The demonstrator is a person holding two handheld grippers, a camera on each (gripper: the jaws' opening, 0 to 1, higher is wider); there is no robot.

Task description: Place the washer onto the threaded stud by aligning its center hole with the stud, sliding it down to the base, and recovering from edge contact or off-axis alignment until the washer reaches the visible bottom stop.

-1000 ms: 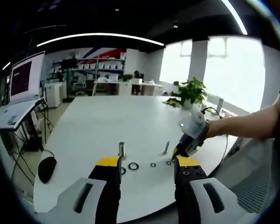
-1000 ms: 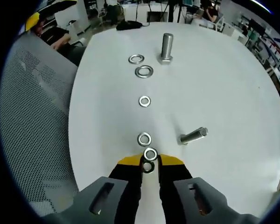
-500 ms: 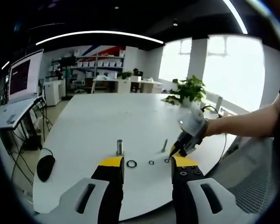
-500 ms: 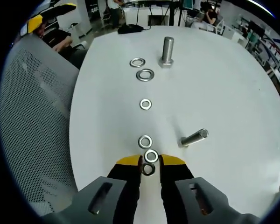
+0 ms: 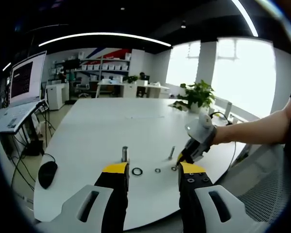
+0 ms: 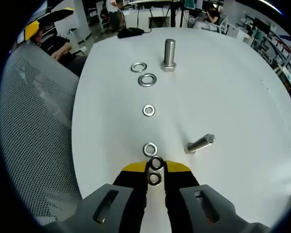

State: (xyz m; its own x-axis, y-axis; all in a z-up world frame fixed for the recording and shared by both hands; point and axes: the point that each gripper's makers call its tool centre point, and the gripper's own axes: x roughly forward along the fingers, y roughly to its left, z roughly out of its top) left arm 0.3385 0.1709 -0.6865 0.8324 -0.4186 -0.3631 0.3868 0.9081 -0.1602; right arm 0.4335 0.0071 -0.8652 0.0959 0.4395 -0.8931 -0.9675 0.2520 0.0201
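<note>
Right gripper view: two small washers (image 6: 155,171) sit between the jaw tips at lower centre, one overlapping the other; the right gripper (image 6: 155,174) has its jaws drawn close on either side of them, though whether it actually pinches a washer I cannot tell. Just above the tips a third washer (image 6: 150,149) lies flat on the white table (image 6: 233,87). Further up the frame a line of washers runs toward the top: a small one (image 6: 149,110), a larger one (image 6: 147,79), and another (image 6: 138,66). Beside those last two an upright bolt (image 6: 168,54) stands on its head, thread up. A second bolt (image 6: 200,143) lies on its side at right of centre. A grey mesh chair back (image 6: 34,126) fills the left.

In the left gripper view, the left gripper (image 5: 151,172) hangs with jaws wide apart and nothing between them. Past its tips stand the upright bolt (image 5: 124,154), a washer (image 5: 137,171), and the right gripper (image 5: 180,159) held by a person's hand (image 5: 218,133). A mouse (image 5: 45,174) and a laptop (image 5: 19,97) lie at left, a plant (image 5: 199,94) at upper right.
</note>
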